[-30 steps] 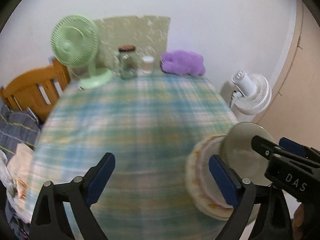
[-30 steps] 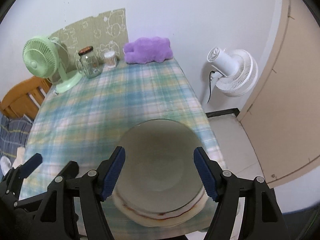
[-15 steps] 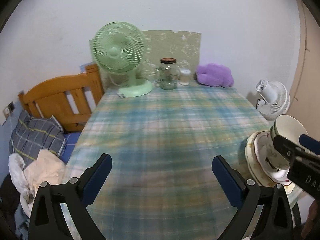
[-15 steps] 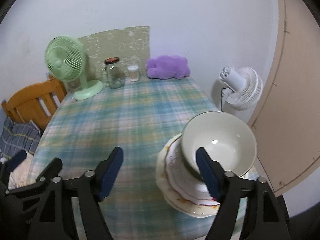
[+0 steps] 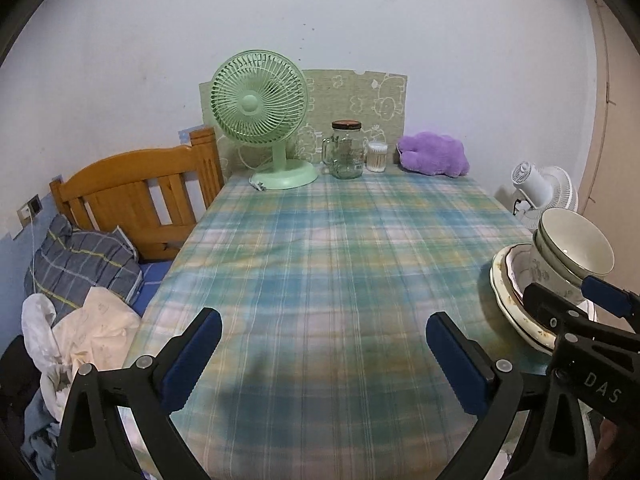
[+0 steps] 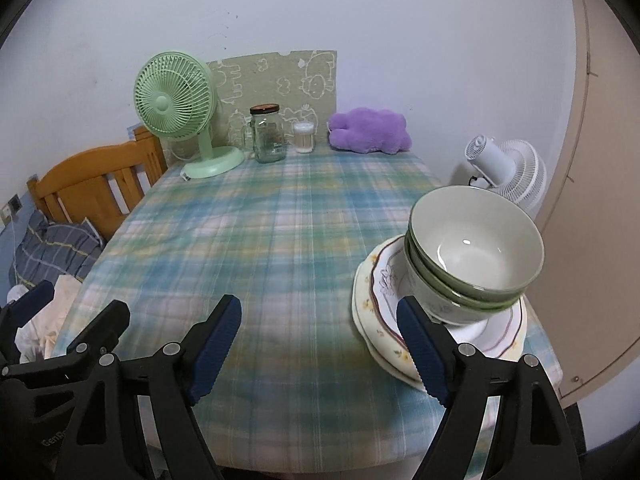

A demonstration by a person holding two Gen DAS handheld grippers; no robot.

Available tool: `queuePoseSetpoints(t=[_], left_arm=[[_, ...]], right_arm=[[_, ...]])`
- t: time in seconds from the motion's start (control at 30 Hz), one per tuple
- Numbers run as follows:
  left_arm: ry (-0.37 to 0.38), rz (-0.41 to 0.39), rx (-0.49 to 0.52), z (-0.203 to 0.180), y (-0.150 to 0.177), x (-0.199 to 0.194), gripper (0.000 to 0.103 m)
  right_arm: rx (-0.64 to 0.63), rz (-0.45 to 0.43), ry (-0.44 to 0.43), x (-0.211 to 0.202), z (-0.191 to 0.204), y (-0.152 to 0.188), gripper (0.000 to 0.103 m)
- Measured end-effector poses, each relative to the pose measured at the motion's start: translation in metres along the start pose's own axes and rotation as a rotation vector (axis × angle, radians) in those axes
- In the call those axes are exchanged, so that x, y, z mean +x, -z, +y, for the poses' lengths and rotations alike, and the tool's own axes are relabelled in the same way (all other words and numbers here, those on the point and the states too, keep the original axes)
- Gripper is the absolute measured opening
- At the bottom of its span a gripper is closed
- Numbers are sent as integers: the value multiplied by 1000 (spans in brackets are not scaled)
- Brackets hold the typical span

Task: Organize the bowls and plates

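1. Apparently the stacking step is done: the bowls (image 6: 474, 256) sit nested on the plates (image 6: 400, 312), one pile at the right near corner of the tabletop (image 6: 280, 240).
2. Two green-rimmed bowls are clear, with a patterned one seeming to sit under them. At least two plates are below, and the exact count is hard to tell.
3. Right gripper (image 6: 320, 344) is wide open and holds nothing. Its right finger (image 6: 420, 348) is just beside the pile, overlapping the plate rim in the right wrist view; whether it touches, I cannot tell.
4. Left gripper (image 5: 320, 360) is also wide open and empty, over bare checked cloth. The pile (image 5: 560, 264) lies well to the right of its fingers, outside the gap.
5. In the left wrist view the right gripper (image 5: 580, 312) sits low in front of the pile.
6. No loose plate or bowl shows elsewhere on the tabletop, so the task looks nearly complete.
7. Next move, judged: either clear both grippers away, or straighten the pile if it needs it. The bowl stack looks slightly off-centre on the plates, toward the right edge.
8. Risk: the pile is close to the tabletop edge, so a nudge from the right finger could shift it.
9. Far end has a green fan (image 6: 176, 96), jar (image 6: 268, 132) and purple plush toy (image 6: 368, 132), all well apart from the pile.
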State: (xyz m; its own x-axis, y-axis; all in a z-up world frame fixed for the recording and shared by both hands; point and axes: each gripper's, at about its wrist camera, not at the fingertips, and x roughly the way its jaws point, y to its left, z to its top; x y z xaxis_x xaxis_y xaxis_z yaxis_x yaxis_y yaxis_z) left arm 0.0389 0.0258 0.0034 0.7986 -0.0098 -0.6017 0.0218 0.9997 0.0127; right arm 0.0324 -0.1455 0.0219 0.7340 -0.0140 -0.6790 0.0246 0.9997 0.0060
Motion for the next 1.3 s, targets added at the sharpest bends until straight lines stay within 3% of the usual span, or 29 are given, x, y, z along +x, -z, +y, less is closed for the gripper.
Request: queuePoseSetpoints(t=[1.3], left_arm=[[2, -27, -22, -11, 3, -28, 103]], right_arm=[[-5, -30, 6, -33, -13, 5, 82]])
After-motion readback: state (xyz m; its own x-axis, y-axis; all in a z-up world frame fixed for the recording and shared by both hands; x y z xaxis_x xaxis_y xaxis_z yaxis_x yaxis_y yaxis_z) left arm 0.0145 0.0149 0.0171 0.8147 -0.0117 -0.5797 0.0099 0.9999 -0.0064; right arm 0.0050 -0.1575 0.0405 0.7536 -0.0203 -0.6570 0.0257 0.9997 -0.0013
